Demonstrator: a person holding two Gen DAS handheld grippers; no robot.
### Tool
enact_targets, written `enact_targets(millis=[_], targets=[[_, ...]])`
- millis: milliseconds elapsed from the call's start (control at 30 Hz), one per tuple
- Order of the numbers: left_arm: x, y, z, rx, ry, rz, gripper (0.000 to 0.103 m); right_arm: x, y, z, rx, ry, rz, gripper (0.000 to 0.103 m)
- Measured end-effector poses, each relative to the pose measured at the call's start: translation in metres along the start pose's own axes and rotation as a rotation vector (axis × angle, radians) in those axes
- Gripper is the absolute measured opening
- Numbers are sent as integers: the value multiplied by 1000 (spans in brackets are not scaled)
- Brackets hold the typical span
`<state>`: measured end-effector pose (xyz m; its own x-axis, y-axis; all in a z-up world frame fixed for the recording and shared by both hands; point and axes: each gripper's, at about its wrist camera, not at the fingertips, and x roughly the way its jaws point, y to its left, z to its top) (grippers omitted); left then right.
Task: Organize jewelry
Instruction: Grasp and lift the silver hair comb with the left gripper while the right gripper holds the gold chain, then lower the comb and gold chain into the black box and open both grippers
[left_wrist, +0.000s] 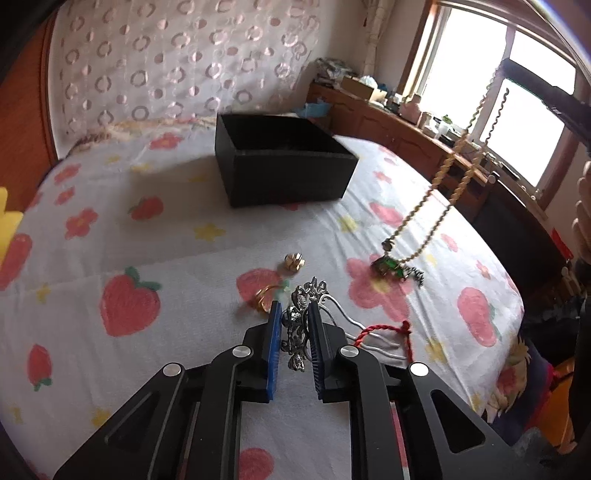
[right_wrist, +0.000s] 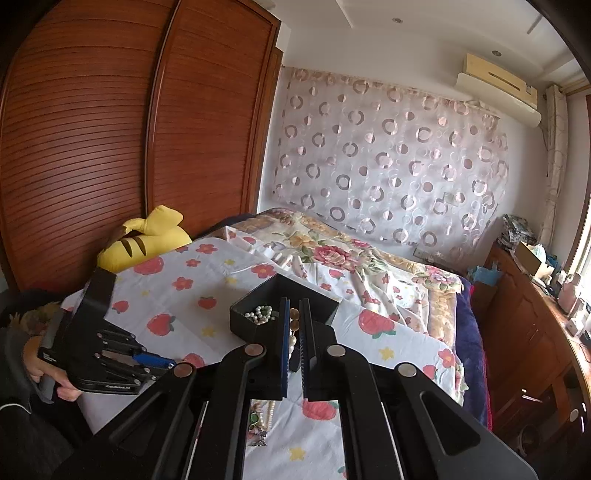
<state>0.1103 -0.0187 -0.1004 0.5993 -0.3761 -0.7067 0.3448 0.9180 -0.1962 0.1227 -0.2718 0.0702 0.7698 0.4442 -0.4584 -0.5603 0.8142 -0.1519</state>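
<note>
- far left of the left wrist view there was just a yellow plush toy (left_wrist: 5, 214) poking over the edge of the bed (left_wrist: 110, 229), nothing to do with the job
- the black box (left_wrist: 284, 162) sat open-topped further up the bed, past the loose pieces, so I'd guess it was the drop-off spot. The right wrist view showed a little pearl bracelet (right_wrist: 261, 313) already lying inside it
- a small gold piece (left_wrist: 293, 260) and a gold ring (left_wrist: 263, 297) lay loose on the sheet just short of the claw, not picked up yet
- the left claw (left_wrist: 291, 314) had its blue pads squeezed in on a silver ornate piece (left_wrist: 297, 332), pointing steeply down at the bed. Looked like a grab straight off the sheet, and I couldn't tell if it was lifted clear yet
- a red cord (left_wrist: 384, 330) and some silver wire stuff (left_wrist: 354, 325) lay right beside it on the right, close enough that they might tangle and drag along
- the bead necklace (left_wrist: 424, 206) hung from up on the right, with its green pendant (left_wrist: 388, 266) down at the sheet, touching or just above it
- the right claw (right_wrist: 294, 314) was clamped tight on that necklace's strand, held high, probably so the long chain would hang straight and go into the box without bunching
</note>
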Motion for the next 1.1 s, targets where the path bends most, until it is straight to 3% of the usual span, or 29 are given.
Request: enact_targets(millis=[200,367,667,1100], targets=[[-28,-14,16,44,-88,36,9,0,2,1,-6,-10,-4,6],[-36,-16,28,87,-117,86,8,-3,3,3,-11,-21,-5,6],[-45,-2,47,57,-166,108,8,-3,4,6,-13,-26,-10,6],[-61,-1,97,53,-265,131,8,11,-12,66,-54,-91,-63,6]])
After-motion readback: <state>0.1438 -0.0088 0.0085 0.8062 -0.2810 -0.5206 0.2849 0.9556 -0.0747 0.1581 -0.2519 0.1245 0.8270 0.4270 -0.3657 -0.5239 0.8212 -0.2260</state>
